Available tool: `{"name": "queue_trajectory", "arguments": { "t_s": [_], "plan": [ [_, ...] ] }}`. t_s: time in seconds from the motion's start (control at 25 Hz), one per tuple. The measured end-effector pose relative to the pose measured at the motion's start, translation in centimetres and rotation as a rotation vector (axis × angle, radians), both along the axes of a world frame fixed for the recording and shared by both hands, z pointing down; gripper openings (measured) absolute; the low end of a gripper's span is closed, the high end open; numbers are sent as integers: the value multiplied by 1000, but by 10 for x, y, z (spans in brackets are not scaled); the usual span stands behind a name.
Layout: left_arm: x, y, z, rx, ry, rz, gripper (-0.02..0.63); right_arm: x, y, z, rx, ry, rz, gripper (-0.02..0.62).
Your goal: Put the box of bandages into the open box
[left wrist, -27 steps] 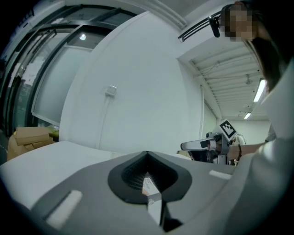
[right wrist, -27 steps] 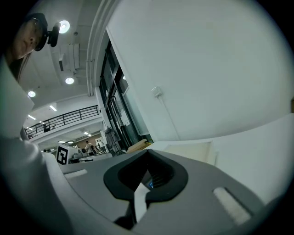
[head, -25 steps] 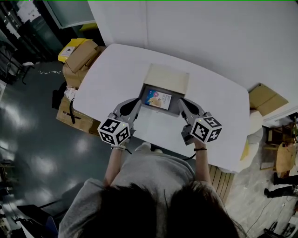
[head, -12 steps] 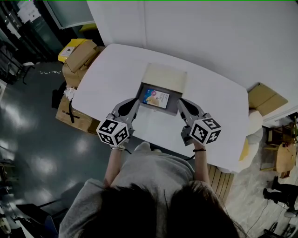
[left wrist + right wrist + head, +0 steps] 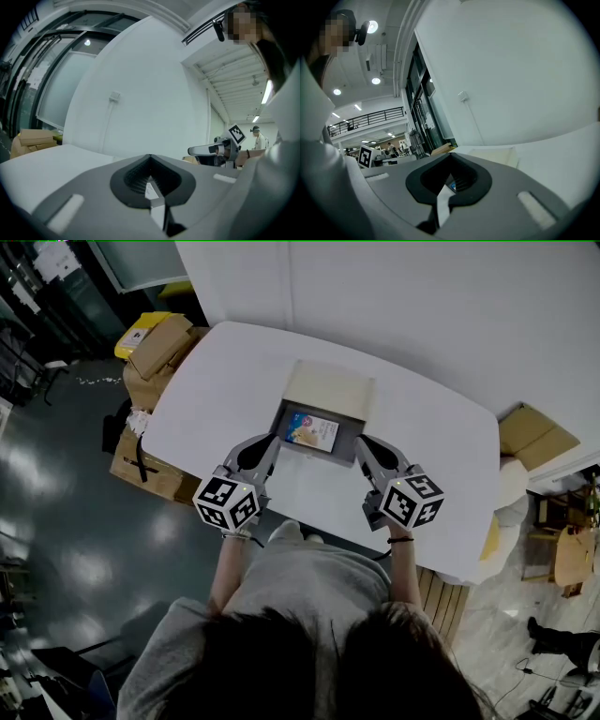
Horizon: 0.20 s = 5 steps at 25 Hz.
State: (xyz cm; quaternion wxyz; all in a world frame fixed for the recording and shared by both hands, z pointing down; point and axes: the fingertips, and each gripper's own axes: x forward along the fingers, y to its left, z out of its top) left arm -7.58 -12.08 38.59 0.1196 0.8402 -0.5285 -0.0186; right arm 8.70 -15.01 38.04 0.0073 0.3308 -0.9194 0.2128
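The open box (image 5: pixel 284 415) sits mid-table with its beige lid (image 5: pixel 330 390) folded back. Inside it lies the box of bandages (image 5: pixel 312 430), flat, with its colourful printed face up. My left gripper (image 5: pixel 272 440) is shut and empty, its tip at the box's near left corner. My right gripper (image 5: pixel 360 442) is also shut and empty, its tip by the near right corner. In the left gripper view the jaws (image 5: pixel 150 159) meet, with the right gripper (image 5: pixel 220 149) seen across. In the right gripper view the jaws (image 5: pixel 451 158) are together.
The white table (image 5: pixel 225 381) has rounded corners and stands against a white wall (image 5: pixel 422 306). Cardboard boxes (image 5: pixel 155 348) are stacked on the floor off its left end, and more cardboard (image 5: pixel 530 437) lies off its right end.
Both grippers stay shut at the near corners of the open box. The picture has shifted slightly, and the bandage box has not moved.
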Motion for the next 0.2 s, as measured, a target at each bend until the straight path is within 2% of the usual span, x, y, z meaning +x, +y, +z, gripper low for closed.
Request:
{"name": "queue_trajectory", "arguments": {
  "t_s": [0.2],
  "plan": [
    [1,1,-3,2,-4,0,-6,-2,2,-1,-4,-4,-6,14]
  ]
}}
